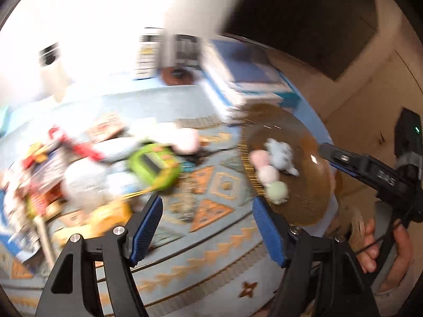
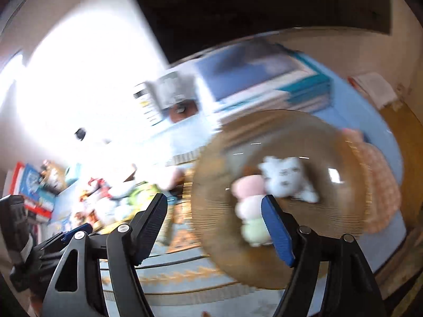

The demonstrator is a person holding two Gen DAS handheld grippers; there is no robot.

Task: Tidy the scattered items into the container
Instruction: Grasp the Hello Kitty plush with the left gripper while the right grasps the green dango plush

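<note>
Both hand-held grippers agape, empty | dango plush lengthwise upright in bowl

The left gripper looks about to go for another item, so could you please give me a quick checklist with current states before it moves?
1. Left gripper open with nothing between its fingers: ok.
2. Right gripper open with nothing held: ok.
3. Brown bowl has room; only a white plush and a pastel ball toy lie inside: ok.
4. Pickable item within sight: the green gadget lies on the patterned mat: ok.
5. Image sharp enough to aim: not ok, both views are motion-blurred.
6. Exact edges of the clutter pile: cannot tell.
</note>
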